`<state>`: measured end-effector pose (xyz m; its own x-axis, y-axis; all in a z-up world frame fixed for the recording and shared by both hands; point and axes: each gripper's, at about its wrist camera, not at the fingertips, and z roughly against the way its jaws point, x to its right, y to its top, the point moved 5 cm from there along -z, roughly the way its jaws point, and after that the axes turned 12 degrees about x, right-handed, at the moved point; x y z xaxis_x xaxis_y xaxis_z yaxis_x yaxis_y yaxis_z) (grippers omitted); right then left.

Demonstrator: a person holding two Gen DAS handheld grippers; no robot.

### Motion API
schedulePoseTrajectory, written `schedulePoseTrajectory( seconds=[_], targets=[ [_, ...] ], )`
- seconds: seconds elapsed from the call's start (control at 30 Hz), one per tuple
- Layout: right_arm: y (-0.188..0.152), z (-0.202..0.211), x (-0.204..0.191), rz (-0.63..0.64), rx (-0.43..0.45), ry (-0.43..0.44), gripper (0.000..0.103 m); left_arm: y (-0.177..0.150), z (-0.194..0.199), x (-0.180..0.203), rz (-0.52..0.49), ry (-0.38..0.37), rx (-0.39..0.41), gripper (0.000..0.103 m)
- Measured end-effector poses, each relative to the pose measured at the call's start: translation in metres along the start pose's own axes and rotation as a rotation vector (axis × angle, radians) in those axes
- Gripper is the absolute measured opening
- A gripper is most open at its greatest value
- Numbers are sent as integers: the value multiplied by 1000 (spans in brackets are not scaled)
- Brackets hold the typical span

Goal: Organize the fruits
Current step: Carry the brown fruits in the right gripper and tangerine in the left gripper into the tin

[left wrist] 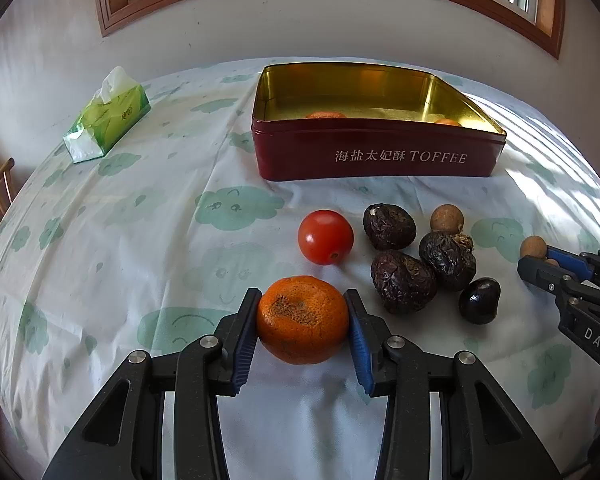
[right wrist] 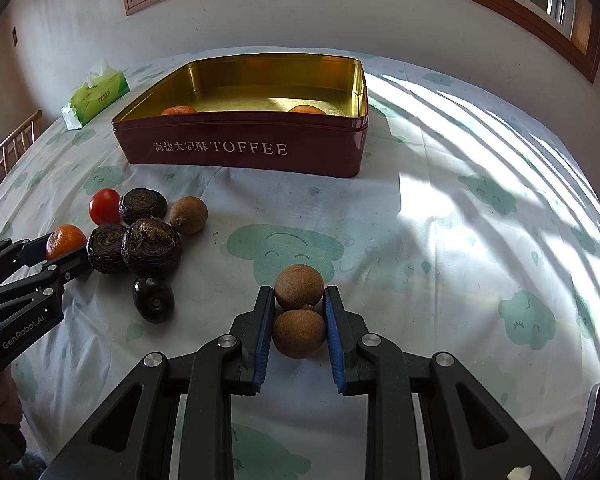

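Left tongs [left wrist: 302, 320]: pads pressed on the mandarin [left wrist: 302, 319] sides, scarred patch up, ready to lift off the counter [left wrist: 140, 240].
Right tongs [right wrist: 299, 322]: clamped on two longans [right wrist: 299, 334], pair lined near-to-far.
Toffee tin [left wrist: 376, 156]: far, open, likely destination; holds two mandarins.

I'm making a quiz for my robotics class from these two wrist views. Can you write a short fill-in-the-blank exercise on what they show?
1. The left gripper is closed on an ____ fruit.
2. The right gripper clamps ____ brown longans at once.
3. The word printed in Latin letters on the red tin is ____.
4. The tissue pack is ____ in colour.

Missing words: orange; two; TOFFEE; green
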<state>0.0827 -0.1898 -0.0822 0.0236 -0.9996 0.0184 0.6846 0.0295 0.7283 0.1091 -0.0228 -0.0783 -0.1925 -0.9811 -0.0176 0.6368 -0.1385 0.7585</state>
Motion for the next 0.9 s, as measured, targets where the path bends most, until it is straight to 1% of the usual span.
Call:
schedulePoseTrajectory(
  seconds=[0.47,0.9],
  targets=[
    [1,-2,-2,10,-3,-7,22,-1,2,1,-4,4,-2,42],
    [1,1,2,-5,-5,-11,22,4,10,-4,-5,7,17,42]
  ],
)
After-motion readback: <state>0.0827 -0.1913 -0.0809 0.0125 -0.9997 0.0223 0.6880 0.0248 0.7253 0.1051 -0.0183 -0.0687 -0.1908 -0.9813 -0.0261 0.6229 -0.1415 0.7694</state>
